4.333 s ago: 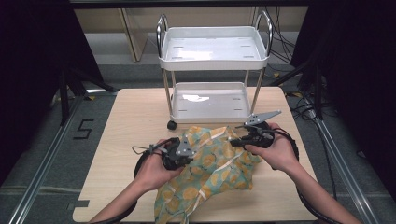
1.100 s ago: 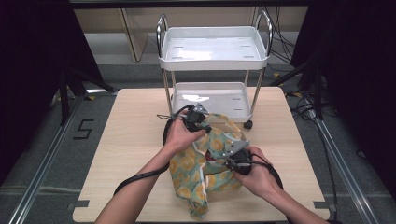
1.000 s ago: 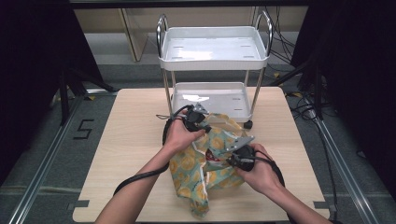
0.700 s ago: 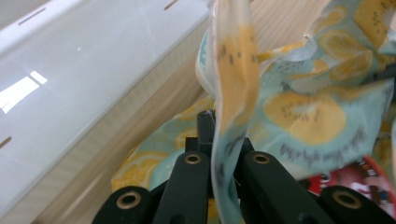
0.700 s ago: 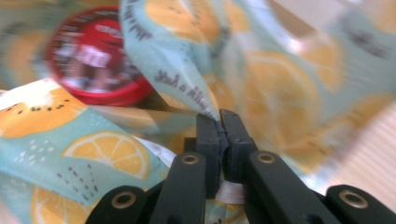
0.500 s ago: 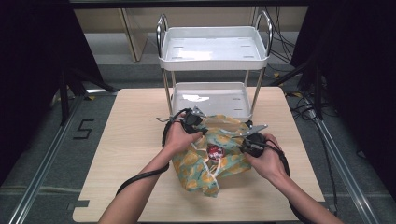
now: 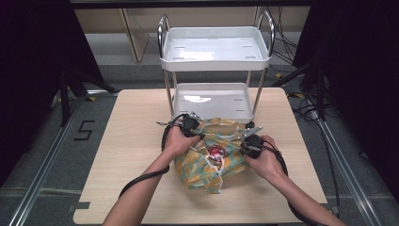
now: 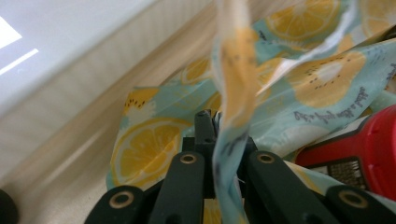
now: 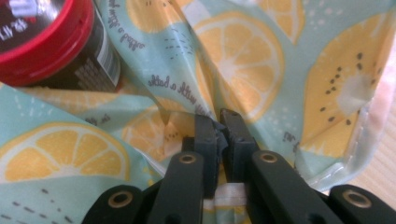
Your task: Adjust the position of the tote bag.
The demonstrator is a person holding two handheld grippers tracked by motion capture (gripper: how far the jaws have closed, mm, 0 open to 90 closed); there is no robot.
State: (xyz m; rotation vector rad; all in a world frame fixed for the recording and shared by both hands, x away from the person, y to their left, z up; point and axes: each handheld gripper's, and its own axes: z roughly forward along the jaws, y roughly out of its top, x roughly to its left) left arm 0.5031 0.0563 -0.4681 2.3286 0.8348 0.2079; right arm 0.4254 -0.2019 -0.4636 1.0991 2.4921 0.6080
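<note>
A fruit-print fabric bag (image 7: 202, 165) lies on the wooden table (image 7: 131, 155) in front of me, its mouth pulled apart. Inside it sits a red-lidded jar (image 7: 216, 152), seen close up in the left gripper view (image 8: 359, 149) and the right gripper view (image 9: 46, 42). My left gripper (image 7: 199, 133) grips the bag's far left edge; a strip of the fabric (image 8: 233, 93) is pinched in its jaws (image 8: 219, 126), which have just been opening slightly. My right gripper (image 7: 241, 145) is shut on a fold of the bag (image 9: 243, 56) at its right side (image 9: 219, 121).
A white two-shelf cart (image 7: 214, 101) stands on the table just behind the bag, its lower shelf close to my left gripper. Cables trail from both grippers over the table. Bare tabletop lies to the left and right of the bag.
Both hands have come down toward the table with the bag. The right hand has shifted right, spreading the bag's mouth, and the red jar shows inside.
</note>
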